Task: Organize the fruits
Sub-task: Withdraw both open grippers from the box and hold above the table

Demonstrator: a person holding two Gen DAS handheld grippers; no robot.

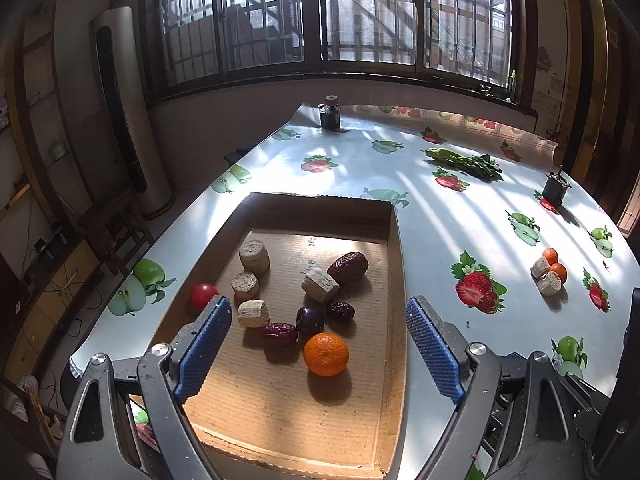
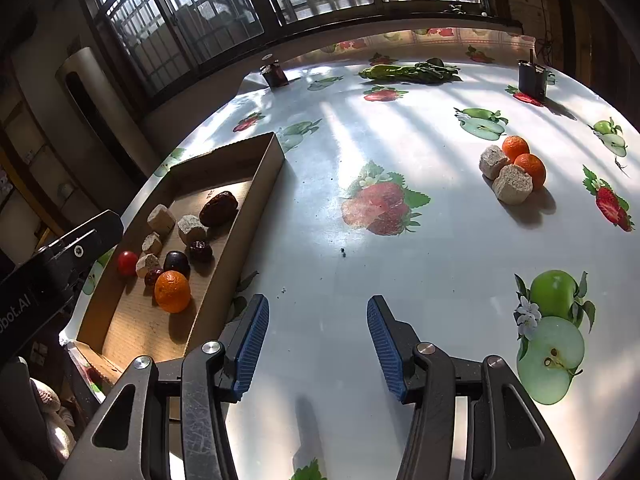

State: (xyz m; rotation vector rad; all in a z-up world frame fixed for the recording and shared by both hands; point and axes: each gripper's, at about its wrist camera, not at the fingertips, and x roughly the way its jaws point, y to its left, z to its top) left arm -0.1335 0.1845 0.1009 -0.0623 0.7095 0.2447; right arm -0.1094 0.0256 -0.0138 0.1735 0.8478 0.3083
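Left wrist view: left gripper spread wide, empty, above the cardboard tray holding an orange, dates and plum. Right gripper gapes empty; farther off, two oranges on the table.

Right gripper: blue-padded jaws apart, empty.
Shallow brown cardboard tray: left, holding round orange mandarin.

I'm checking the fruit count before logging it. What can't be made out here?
- Left wrist: red fruit partly hidden behind left tongs.
- Right wrist: box near corner hidden by right tongs.
- Both views: beige chunks beside oranges too small to identify.
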